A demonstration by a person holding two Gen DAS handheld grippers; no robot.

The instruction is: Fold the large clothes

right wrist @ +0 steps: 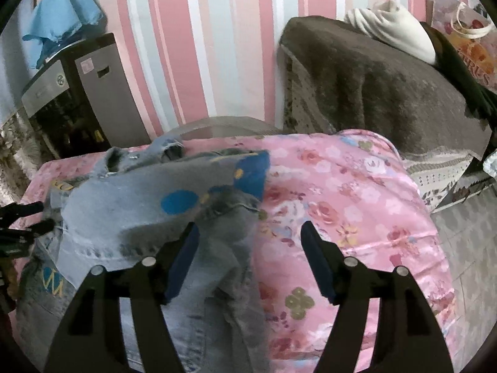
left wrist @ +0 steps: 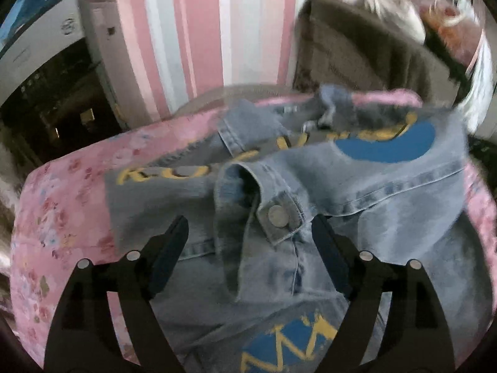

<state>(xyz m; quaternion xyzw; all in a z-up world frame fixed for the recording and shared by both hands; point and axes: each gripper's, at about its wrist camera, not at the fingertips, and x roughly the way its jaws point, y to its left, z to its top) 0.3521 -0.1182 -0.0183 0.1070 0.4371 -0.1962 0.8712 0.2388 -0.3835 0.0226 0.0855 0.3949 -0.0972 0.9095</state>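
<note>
Both grippers gape empty: the left over the jacket's buttoned cuff, the right at its edge. The jacket lies half-folded on the pink cloth. Next, I judge, comes a fresh grip for another fold.

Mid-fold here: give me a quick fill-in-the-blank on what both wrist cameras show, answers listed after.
1. The garment being folded is a light blue ____ jacket with yellow lettering.
2. It lies on a ____ floral cover.
3. The left tool and the right tool both have their jaws ____, gripping nothing.
4. The wall behind is patterned with vertical ____.

Missing words: denim; pink; open; stripes
</note>
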